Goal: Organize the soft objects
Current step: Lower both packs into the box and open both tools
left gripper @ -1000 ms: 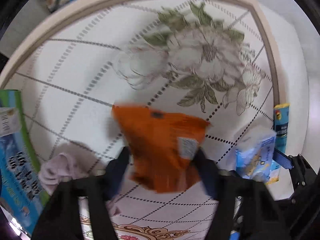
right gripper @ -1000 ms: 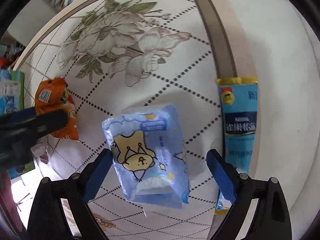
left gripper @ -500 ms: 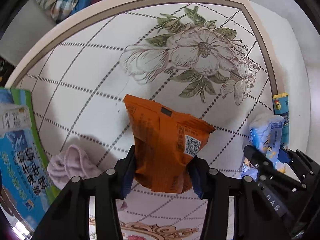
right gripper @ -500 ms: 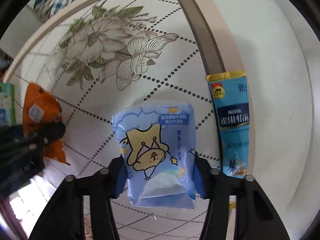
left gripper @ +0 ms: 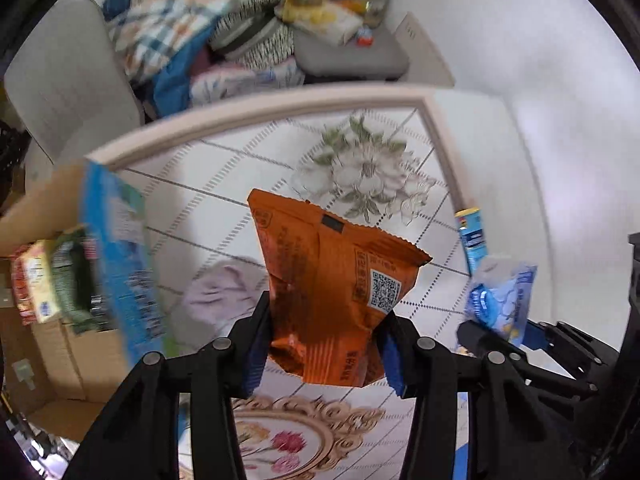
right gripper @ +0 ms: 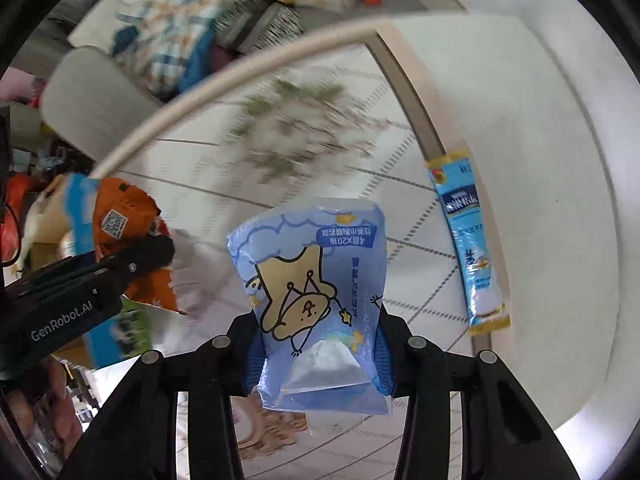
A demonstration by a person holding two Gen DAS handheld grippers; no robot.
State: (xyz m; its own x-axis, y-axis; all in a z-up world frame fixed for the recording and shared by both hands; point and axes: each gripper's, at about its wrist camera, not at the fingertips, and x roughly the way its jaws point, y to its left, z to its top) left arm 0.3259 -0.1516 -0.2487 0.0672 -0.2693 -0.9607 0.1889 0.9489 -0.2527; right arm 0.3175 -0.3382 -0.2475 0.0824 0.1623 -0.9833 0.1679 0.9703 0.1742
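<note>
Both packs are riding clear of the table (left gripper: 168, 148), so the pick-up looks done and the drop-off is what remains, likely into the cardboard box (left gripper: 44, 200) at far left, which is already holding several packets (left gripper: 38, 280).

Left to right across the left wrist view:
- Box standing open off the table's left side; a blue-and-green flap (left gripper: 120, 248) is leaning up along its near wall, blurred.
- A pink cloth (left gripper: 220, 292) is lying crumpled on the table, untouched, probably still to be sorted.
- The left gripper (left gripper: 324, 344) is clamping the orange snack bag (left gripper: 336, 280) by its lower end, pads pressing both sides; the bag is hanging in the air above the floral pattern.
- A blue stick sachet (left gripper: 470, 236) is lying on the table's right border, also untouched.

Right wrist view:
- The right gripper (right gripper: 318, 354) has just been closing and its pads are squeezing the blue tissue pack (right gripper: 316, 296), which is pinched in at the waist and lifted off the surface.

In the way: the two tools are travelling close together, and the upright flap is guarding the box mouth. Beyond the table, a sofa heaped with bedding (left gripper: 180, 28) is sitting well clear.
</note>
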